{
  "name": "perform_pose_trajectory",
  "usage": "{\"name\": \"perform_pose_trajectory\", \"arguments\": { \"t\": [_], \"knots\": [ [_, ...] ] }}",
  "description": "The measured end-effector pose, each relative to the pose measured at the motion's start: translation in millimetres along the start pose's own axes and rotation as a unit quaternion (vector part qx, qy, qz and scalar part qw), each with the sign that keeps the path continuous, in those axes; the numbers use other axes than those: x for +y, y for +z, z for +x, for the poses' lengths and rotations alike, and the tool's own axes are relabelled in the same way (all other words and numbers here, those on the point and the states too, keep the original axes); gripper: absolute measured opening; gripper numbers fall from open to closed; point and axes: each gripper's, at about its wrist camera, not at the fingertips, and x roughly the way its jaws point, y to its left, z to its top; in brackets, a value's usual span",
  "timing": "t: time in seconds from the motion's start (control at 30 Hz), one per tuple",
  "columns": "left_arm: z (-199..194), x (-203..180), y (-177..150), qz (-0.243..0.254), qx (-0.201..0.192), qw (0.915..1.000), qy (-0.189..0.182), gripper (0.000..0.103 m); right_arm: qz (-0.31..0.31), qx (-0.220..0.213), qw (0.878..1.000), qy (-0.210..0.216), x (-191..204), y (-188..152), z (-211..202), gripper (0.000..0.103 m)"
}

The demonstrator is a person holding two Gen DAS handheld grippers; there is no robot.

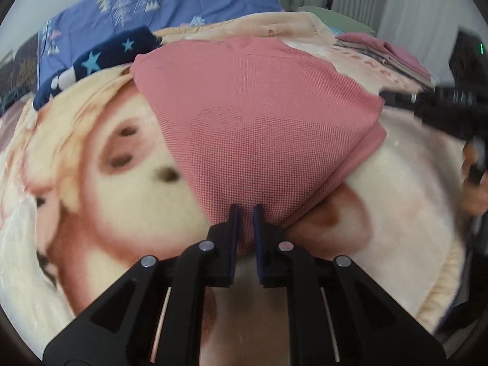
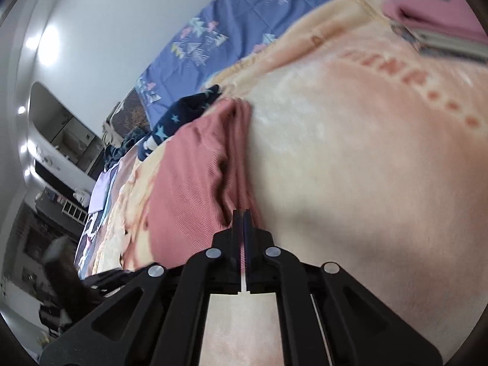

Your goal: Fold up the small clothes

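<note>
The left gripper points steeply downward, its two dark fingers nearly together and pinching a fold of cloth between the pads. The right gripper tilts down more gently and is rolled to one side, its fingers pressed almost flat against each other on a thin edge of fabric. In the left wrist view it reaches in from the right edge, with part of the hand that holds it showing.
</note>
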Motion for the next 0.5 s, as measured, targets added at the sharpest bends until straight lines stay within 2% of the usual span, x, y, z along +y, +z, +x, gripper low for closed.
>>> {"name": "perform_pose_trajectory", "arguments": {
  "t": [0.07, 0.13, 0.2, 0.3, 0.43, 0.5],
  "knots": [
    [-2.6, -1.1, 0.0, -0.001, -0.001, 1.0, -0.002, 0.011, -0.023, 0.006, 1.0, -0.004, 6.9, 8.4, 5.1, 0.005],
    [-2.9, 2.0, -1.6, -0.008, -0.004, 0.9999, -0.011, 0.011, -0.036, 0.022, 0.999, -0.005, 13.1, 19.0, 17.4, 0.015],
    [-4.5, 2.2, -3.3, -0.011, -0.009, 0.9998, -0.012, 0.011, -0.041, 0.032, 0.999, -0.008, 18.0, 25.3, 28.0, 0.018],
    [-6.6, 2.6, -5.6, -0.009, -0.016, 0.9998, -0.008, 0.011, -0.048, 0.043, 0.998, -0.029, 17.8, 18.8, 33.8, 0.018],
    [-6.5, 9.3, -5.9, -0.02, -0.016, 0.9994, -0.022, 0.011, -0.055, 0.034, 0.998, -0.023, 10.8, 2.8, 22.3, 0.027],
    [-7.5, 11.3, -5.5, -0.024, -0.018, 0.9992, -0.027, 0.011, -0.073, 0.029, 0.997, -0.025, 11.3, -0.3, 19.0, 0.036]
  ]
}}
